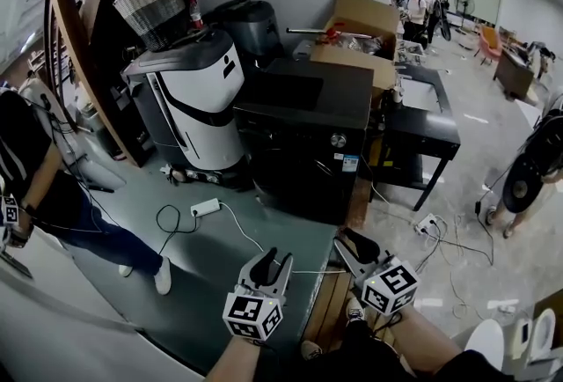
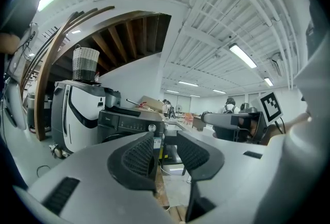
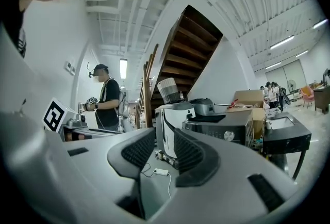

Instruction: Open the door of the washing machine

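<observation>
Hovering level, left gripper [image 1: 277, 259] and right gripper [image 1: 347, 241] face washing machine [image 1: 303, 151].

The washing machine [image 1: 299, 151] is black, the neighbouring appliance [image 1: 202, 103] white with black bands, the cardboard box [image 1: 365, 15] plain brown.

The right gripper [image 3: 164, 148] has its jaws apart, and nothing is between them. Far past them stands the black washing machine [image 3: 219, 127] with a round silver knob [image 3: 225, 136]. Just beside it is a white machine [image 3: 170, 120] with a woven basket [image 3: 168, 90] on top. Wooden stairs [image 3: 180, 58] go up behind. A white power strip [image 3: 161, 172] lies on the floor. A person [image 3: 108, 96] in a dark shirt stands at the left.
</observation>
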Available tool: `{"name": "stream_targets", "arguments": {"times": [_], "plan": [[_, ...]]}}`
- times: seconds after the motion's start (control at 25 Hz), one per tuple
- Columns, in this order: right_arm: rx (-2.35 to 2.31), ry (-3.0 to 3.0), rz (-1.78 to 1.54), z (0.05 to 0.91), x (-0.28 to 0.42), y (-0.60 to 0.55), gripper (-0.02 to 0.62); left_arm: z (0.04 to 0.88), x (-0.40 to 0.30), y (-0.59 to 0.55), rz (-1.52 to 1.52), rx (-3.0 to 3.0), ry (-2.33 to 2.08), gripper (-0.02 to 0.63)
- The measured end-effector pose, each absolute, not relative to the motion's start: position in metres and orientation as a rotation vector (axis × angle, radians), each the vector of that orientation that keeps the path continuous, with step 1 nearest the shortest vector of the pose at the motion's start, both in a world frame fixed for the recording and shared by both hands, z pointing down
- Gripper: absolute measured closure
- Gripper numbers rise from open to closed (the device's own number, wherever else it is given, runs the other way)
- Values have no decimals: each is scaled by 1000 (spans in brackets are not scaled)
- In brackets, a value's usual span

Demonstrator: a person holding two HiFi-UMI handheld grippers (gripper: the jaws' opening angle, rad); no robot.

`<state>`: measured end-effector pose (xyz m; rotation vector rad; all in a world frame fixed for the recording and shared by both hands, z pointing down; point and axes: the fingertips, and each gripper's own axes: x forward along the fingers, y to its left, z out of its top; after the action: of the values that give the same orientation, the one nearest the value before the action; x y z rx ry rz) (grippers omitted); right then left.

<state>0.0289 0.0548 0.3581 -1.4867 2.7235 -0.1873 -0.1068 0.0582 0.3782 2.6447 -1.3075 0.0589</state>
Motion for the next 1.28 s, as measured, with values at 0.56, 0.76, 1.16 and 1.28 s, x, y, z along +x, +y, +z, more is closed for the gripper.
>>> {"name": "stream_targets", "arguments": {"times": [0.56,0.76,1.16,1.28], "plan": [[-1472,2726,-167,363,26,23,423,383,-115,46,54,2643,-1313,407],[-1455,2738,-166,364,31,0,413,381,-113,30,45,2635,-1339,403],[-1434,2782,-190,385,64,-67,397,390,-86,-29,23,2604,-1396,383],[-1429,2800,-220,400,75,-93,397,398,-74,-53,22,2592,-1404,373]]}}
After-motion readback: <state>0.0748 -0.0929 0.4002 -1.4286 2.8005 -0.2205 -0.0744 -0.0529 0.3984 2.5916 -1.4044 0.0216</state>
